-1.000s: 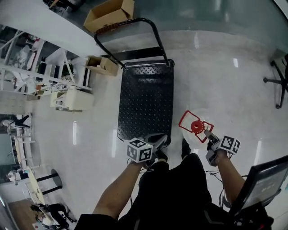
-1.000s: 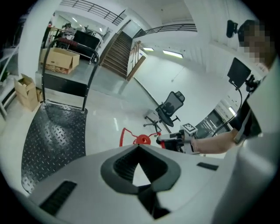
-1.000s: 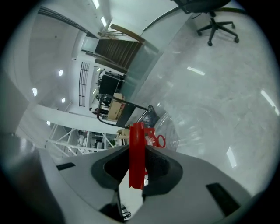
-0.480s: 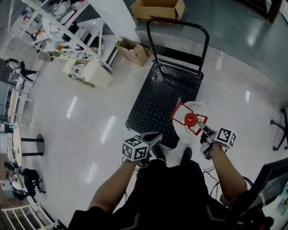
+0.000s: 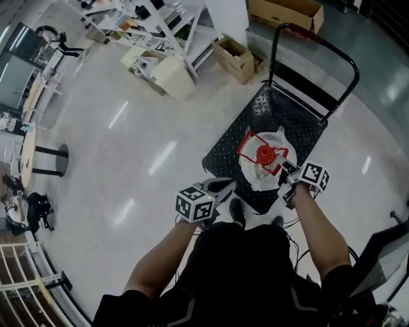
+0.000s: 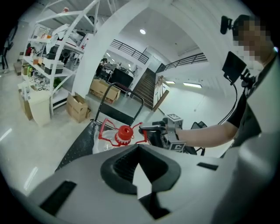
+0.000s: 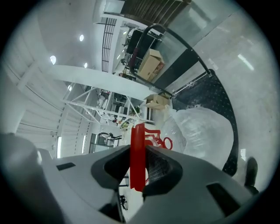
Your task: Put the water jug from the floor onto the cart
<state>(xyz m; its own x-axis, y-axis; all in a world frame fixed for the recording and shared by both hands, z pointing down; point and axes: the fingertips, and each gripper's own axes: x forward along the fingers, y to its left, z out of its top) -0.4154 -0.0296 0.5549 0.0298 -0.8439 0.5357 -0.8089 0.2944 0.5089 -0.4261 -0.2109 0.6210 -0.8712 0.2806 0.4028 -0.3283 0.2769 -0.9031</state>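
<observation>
The water jug [image 5: 266,162] is clear plastic with a red cap [image 5: 264,154] and a red carrying handle. It hangs over the near end of the black cart deck [image 5: 295,121]; whether its base touches the deck is not clear. My right gripper [image 5: 285,171] is shut on the red handle [image 7: 138,153], with the jug's body [image 7: 201,135] just beyond the jaws. My left gripper [image 5: 223,187] is shut and empty, held left of the jug near the cart's front corner. In the left gripper view the jug [image 6: 104,143] and the right gripper [image 6: 151,128] lie ahead.
The cart's push bar [image 5: 319,45] rises at its far end. Cardboard boxes [image 5: 236,57] and a white bin [image 5: 172,75] sit on the floor beside white shelving [image 5: 160,19]. Another box [image 5: 284,11] lies beyond the cart. My feet [image 5: 236,214] stand at the cart's near edge.
The right gripper has carried the jug from the floor beside the cart to over its deck. The left gripper moved along with it, and the whole view has swung round.
</observation>
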